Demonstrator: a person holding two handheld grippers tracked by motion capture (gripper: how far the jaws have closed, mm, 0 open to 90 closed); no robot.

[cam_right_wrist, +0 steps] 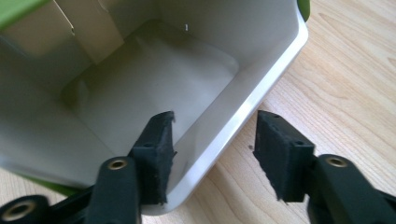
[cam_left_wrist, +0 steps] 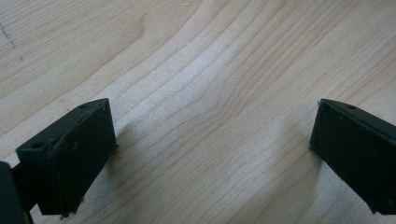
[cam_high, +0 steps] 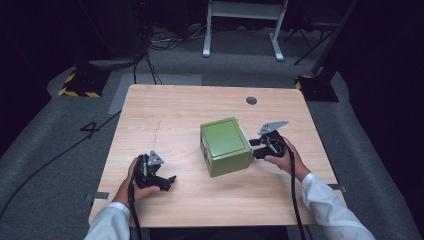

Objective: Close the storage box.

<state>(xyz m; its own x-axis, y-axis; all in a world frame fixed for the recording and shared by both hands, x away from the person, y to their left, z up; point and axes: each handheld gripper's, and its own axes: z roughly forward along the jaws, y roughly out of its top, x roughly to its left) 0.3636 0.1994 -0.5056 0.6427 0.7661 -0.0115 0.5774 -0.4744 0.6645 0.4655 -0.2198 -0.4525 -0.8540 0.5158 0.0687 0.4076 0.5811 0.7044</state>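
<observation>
near the bottom left of the high view, a hand rests the left gripper (cam_high: 159, 181) on the wooden bench (cam_high: 170, 120). its fingers (cam_left_wrist: 70, 158) stand wide apart over bare wood grain, holding nothing.

at centre right of that view, the right gripper (cam_high: 254, 149) sits against the open side of a green box (cam_high: 225, 145), which lies tipped on its side near the middle of the bench. in the right gripper view its fingers (cam_right_wrist: 156, 154) stand moderately apart, straddling the box's pale wall: one inside the empty cavity, one outside over the wood. they are not yet pinching it.

judged risk: the wall looks thin and smooth, so a shallow bite near the rim could slip, or the light box could slide or swing when lifted from one side.
</observation>
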